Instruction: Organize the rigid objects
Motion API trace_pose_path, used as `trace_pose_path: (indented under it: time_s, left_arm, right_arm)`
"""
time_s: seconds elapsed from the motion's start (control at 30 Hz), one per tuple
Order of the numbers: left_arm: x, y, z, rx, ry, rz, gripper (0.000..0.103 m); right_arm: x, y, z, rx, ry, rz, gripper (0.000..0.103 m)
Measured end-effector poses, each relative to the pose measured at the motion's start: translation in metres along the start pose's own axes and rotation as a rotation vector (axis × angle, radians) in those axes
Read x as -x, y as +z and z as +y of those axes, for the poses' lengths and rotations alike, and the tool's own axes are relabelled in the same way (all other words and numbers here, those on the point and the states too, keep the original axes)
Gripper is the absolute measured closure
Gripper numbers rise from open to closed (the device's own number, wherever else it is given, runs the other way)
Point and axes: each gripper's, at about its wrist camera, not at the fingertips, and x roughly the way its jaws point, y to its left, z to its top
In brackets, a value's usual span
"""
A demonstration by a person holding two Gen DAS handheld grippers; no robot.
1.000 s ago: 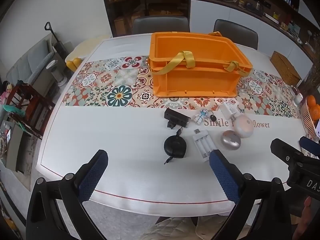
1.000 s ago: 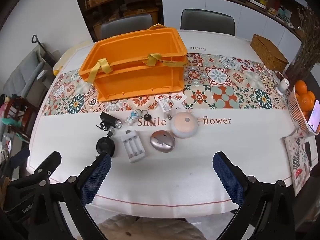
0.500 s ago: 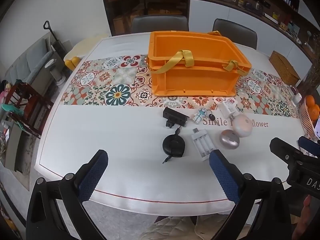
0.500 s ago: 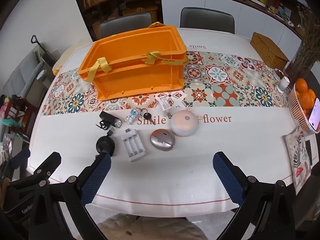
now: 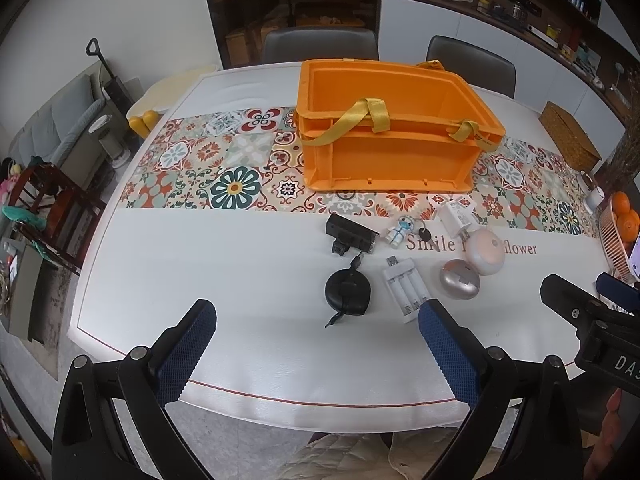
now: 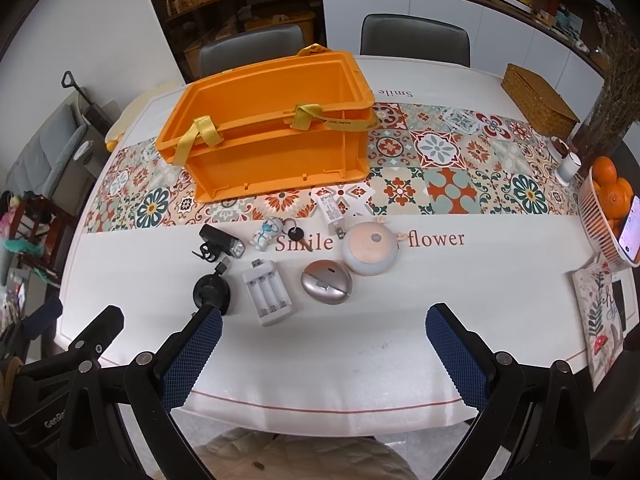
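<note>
An empty orange crate (image 5: 384, 132) (image 6: 272, 136) with yellow straps stands on the patterned runner. In front of it lie a black bike light (image 5: 350, 236) (image 6: 220, 242), a black cable reel (image 5: 347, 292) (image 6: 212, 290), a white battery charger (image 5: 406, 290) (image 6: 269, 293), a silver oval case (image 5: 459, 284) (image 6: 326, 282), a pink round lamp (image 5: 486, 252) (image 6: 371, 248), a white plug adapter (image 5: 456, 216) (image 6: 332, 210) and a small figure keychain (image 5: 402, 230) (image 6: 267, 234). My left gripper (image 5: 316, 344) is open and empty above the table's near edge. My right gripper (image 6: 324, 350) is open and empty there too.
A wicker box (image 6: 538, 100) sits at the far right. A basket of oranges (image 6: 608, 204) with a phone and a white cup (image 6: 568, 166) are at the right edge. Chairs (image 5: 320, 44) stand behind the table. A printed cloth (image 6: 600, 312) lies at the near right.
Both views have shifted slightly; the objects sit a little higher in frame. Nothing on the table has moved. Both grippers stay open.
</note>
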Motion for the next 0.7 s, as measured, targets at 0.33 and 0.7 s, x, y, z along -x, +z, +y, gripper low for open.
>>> trace_pose_path:
  time_s: [0.33, 0.7]
  left_arm:
    - [-0.0013, 0.0007, -0.0003, 0.0, -0.001, 0.001, 0.0]
    - [-0.0014, 0.0008, -0.0004, -0.001, -0.003, 0.001, 0.0]
  right_arm:
    - [-0.0004, 0.003, 0.0001, -0.004, 0.001, 0.002, 0.001]
    - [0.0001, 0.0023, -0.0002, -0.005, 0.002, 0.002, 0.001]
